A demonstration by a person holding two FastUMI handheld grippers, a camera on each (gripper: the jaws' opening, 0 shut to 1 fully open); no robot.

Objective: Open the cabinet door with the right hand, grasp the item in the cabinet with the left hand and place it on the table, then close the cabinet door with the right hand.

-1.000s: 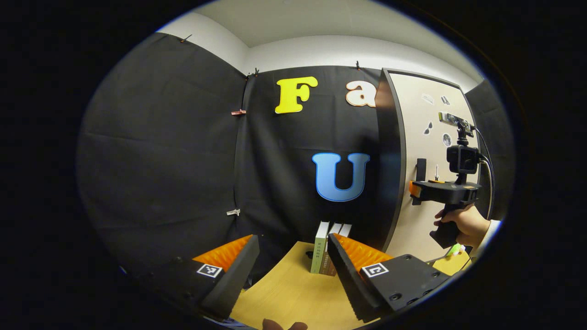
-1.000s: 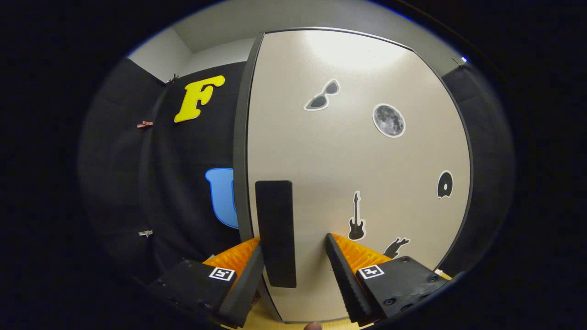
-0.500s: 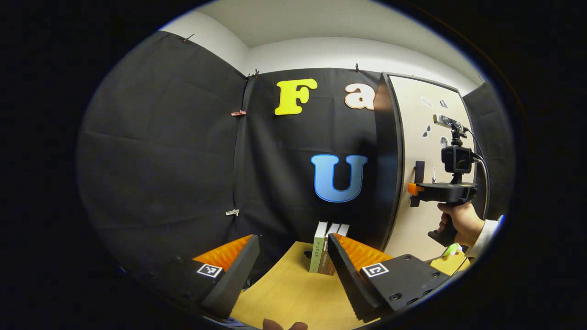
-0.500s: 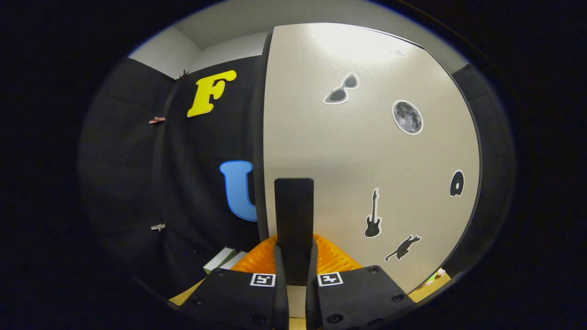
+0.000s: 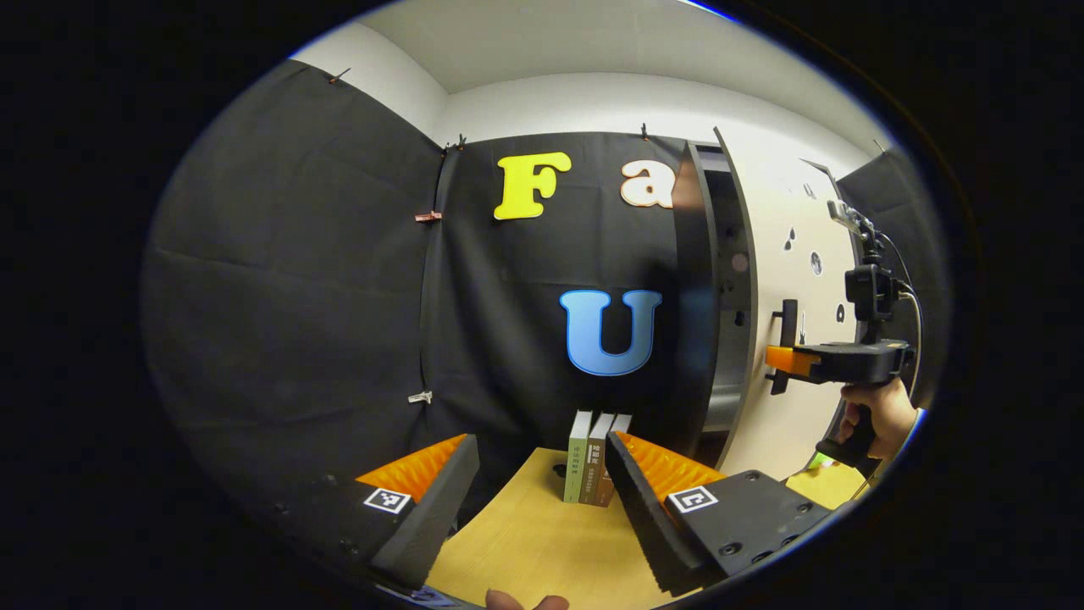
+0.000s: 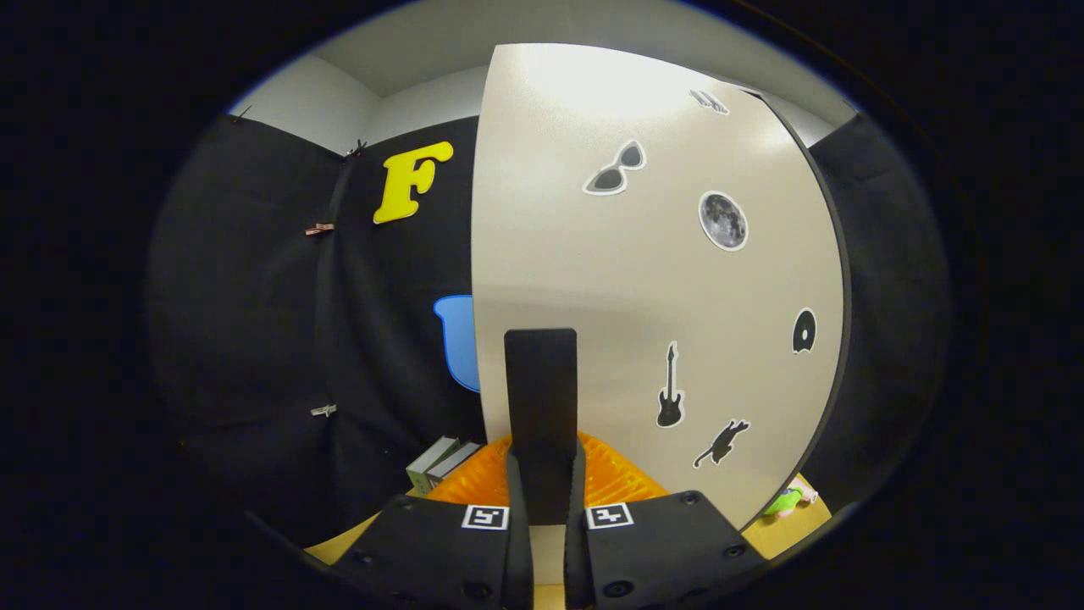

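While the right tongs [image 6: 542,500] are clamped on the upright, vertically long door handle [image 6: 540,398], the cabinet door [image 6: 644,280] is seen ajar beyond. The left tongs [image 5: 542,500] are held wide apart, empty, above the tabletop [image 5: 525,542], books [image 5: 589,457] ahead.

My left gripper [image 5: 542,474] has black finger mounts with screws and square black-and-white tags. My right gripper [image 6: 542,500] carries matching tags, and a black cable runs from its top-mounted camera [image 5: 864,292].

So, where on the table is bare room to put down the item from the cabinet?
The table lies bare between the left tongs and the standing books. It is crowded at the books and near the cabinet door, where the right tongs grip the door handle and a small green thing lies.
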